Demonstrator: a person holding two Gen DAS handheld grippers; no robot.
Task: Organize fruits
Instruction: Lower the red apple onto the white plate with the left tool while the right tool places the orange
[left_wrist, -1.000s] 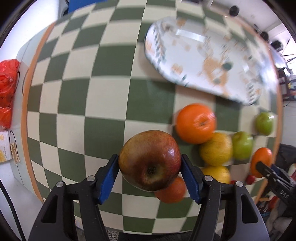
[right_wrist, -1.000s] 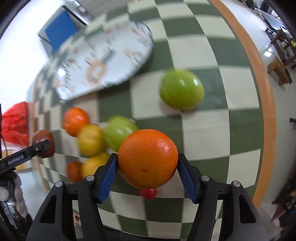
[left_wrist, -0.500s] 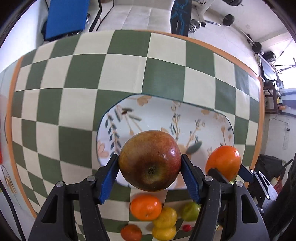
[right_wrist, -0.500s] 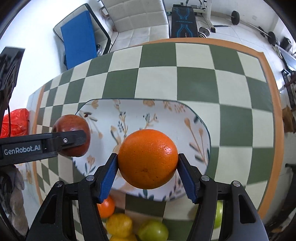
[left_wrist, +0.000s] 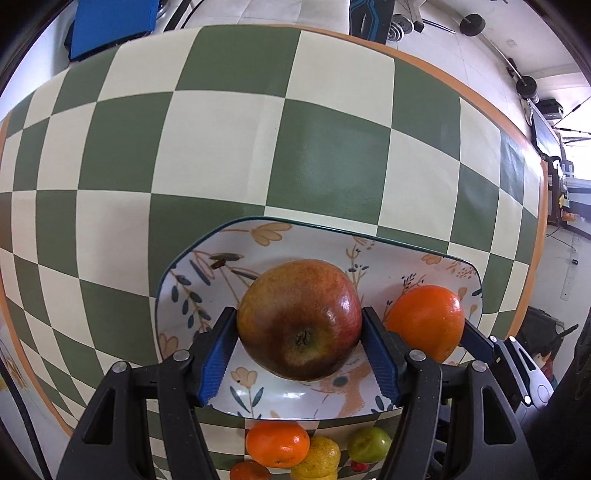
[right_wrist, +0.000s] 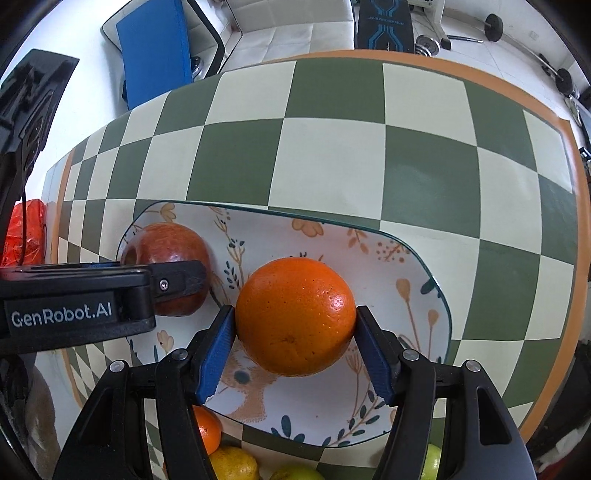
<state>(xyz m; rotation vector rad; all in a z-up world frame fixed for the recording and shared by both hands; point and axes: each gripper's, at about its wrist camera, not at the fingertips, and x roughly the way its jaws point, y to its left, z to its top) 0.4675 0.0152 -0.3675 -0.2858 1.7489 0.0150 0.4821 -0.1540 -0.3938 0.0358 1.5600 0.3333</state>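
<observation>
Holding both fruits over the plate, I record the following. My left gripper is clenched on the red apple, blue pads pressed to its two flanks, stem pit facing the camera. My right gripper is clenched likewise on the orange. In the right wrist view the apple sits toward the plate's left end and the orange toward its middle; the plate's right end is bare. Whether either fruit already touches the plate surface I cannot tell; both appear close above it. The plate's long axis runs left to right across the checkered tabletop, so the two fruits lie side by side along it, near each other but apart. The relation that matters: each fruit lies directly between its own pads, with plate beneath, so in my judgement the coming move is a short lowering and release, not a sideways carry. Risk noted: both fruits are round and may roll along the plate. The loose fruits wait at the tabletop's near edge, just beside the plate's near rim.
</observation>
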